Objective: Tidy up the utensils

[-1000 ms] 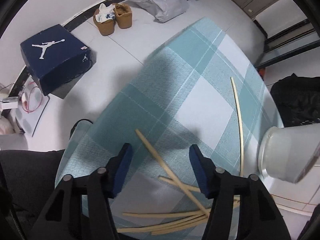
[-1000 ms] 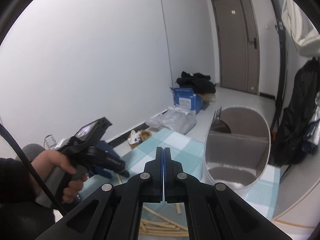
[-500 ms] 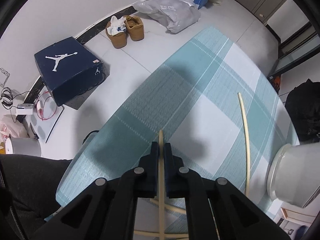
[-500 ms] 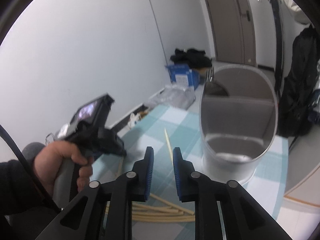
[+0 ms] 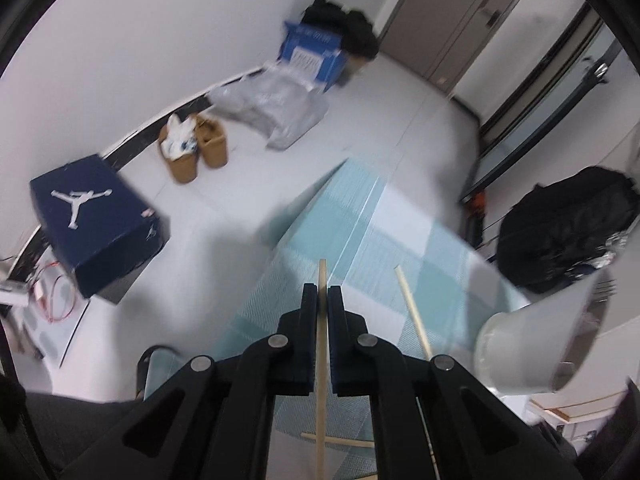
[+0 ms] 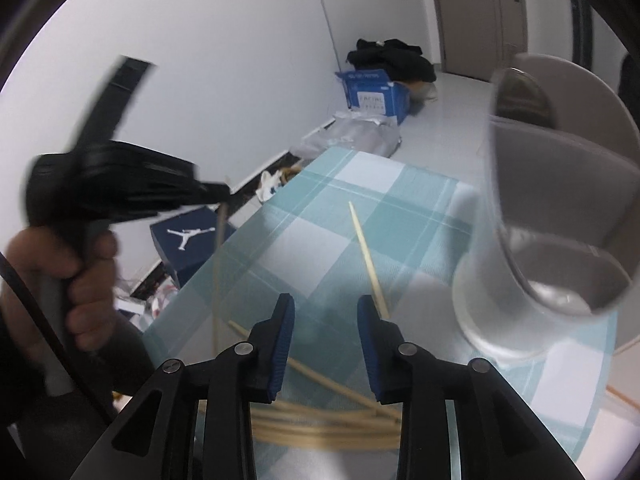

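One checked teal-and-white tablecloth covers the table and fills the middle of both views, with pale floor beyond its far edge. Next in size, a grey utensil holder stands on the cloth at the right; in the right wrist view it looms close, and a partition divides its inside into compartments. On the floor to the left lies a dark blue shoebox with a white jumping figure on its lid, and beside it, farther away, stands a pair of tan shoes. A black bag sits on the floor at the far right. A person's hand grips the handle of the left gripper, whose jaws are clamped on one chopstick; the stick runs lengthwise between the pads, its tip poking out past them towards the far side. The right gripper hovers over the near part of the cloth with its jaws partly apart, having just been opening, and nothing sits between the blue pads. Below it, a bundle of chopsticks lies crosswise at the near edge. A single loose chopstick lies on the cloth, pointing away, between the gripped stick and the holder.
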Demonstrator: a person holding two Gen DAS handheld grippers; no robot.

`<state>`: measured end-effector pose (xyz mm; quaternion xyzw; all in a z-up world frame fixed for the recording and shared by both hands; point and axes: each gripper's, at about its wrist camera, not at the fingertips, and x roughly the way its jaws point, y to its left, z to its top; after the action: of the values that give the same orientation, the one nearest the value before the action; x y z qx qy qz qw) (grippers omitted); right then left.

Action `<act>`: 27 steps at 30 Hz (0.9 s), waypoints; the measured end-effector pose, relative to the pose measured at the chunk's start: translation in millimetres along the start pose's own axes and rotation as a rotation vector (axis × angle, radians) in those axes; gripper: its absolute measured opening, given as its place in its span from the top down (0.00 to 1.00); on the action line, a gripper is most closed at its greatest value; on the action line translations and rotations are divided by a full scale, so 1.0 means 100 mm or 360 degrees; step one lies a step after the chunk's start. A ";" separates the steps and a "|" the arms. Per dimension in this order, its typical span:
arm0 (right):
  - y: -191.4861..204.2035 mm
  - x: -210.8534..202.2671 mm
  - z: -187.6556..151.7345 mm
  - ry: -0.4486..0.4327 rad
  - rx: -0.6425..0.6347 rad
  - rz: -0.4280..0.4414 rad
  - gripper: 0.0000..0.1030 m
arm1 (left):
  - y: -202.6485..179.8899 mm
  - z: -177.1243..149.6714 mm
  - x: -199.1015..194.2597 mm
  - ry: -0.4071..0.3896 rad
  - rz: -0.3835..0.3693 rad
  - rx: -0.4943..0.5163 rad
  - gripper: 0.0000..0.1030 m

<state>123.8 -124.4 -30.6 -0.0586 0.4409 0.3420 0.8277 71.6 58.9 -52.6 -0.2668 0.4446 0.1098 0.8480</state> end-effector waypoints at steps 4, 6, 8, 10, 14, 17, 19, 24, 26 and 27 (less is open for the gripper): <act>0.06 0.29 0.29 0.0070 -0.0052 -0.0069 0.62 | 0.05 0.06 -0.15 -0.0084 -0.0145 0.0017 0.99; 0.05 0.57 0.46 0.0165 -0.0018 -0.0148 0.62 | 0.05 0.08 -0.20 -0.0113 -0.0203 0.0043 0.99; 0.01 0.84 0.57 0.0244 0.0030 -0.0190 0.62 | 0.04 0.11 -0.25 -0.0138 -0.0244 0.0084 0.99; -0.01 1.06 0.64 0.0298 0.0016 -0.0249 0.63 | 0.05 0.14 -0.27 -0.0155 -0.0271 0.0110 0.99; -0.07 1.38 0.72 0.0386 -0.0032 -0.0349 0.76 | 0.10 0.19 -0.29 -0.0162 -0.0317 0.0121 0.99; -0.08 1.40 0.77 0.0361 -0.0052 -0.0349 0.80 | 0.11 0.23 -0.27 -0.0149 -0.0365 0.0118 0.99; -0.07 1.44 0.81 0.0367 -0.0076 -0.0334 0.81 | 0.13 0.24 -0.26 -0.0148 -0.0359 0.0117 0.99; 0.06 1.54 0.89 0.0427 -0.0233 -0.0322 0.96 | 0.19 0.25 -0.23 -0.0099 -0.0391 0.0067 0.99; 0.07 1.53 0.90 0.0438 -0.0253 -0.0309 0.97 | 0.17 0.23 -0.24 -0.0095 -0.0391 0.0079 0.99; 0.07 1.51 0.90 0.0433 -0.0252 -0.0299 0.97 | 0.17 0.22 -0.26 -0.0101 -0.0386 0.0086 0.99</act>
<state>238.4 -5.7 -91.2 -0.2103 0.5132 0.2859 0.7814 64.6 86.4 -26.9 -0.2920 0.3847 0.0029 0.8756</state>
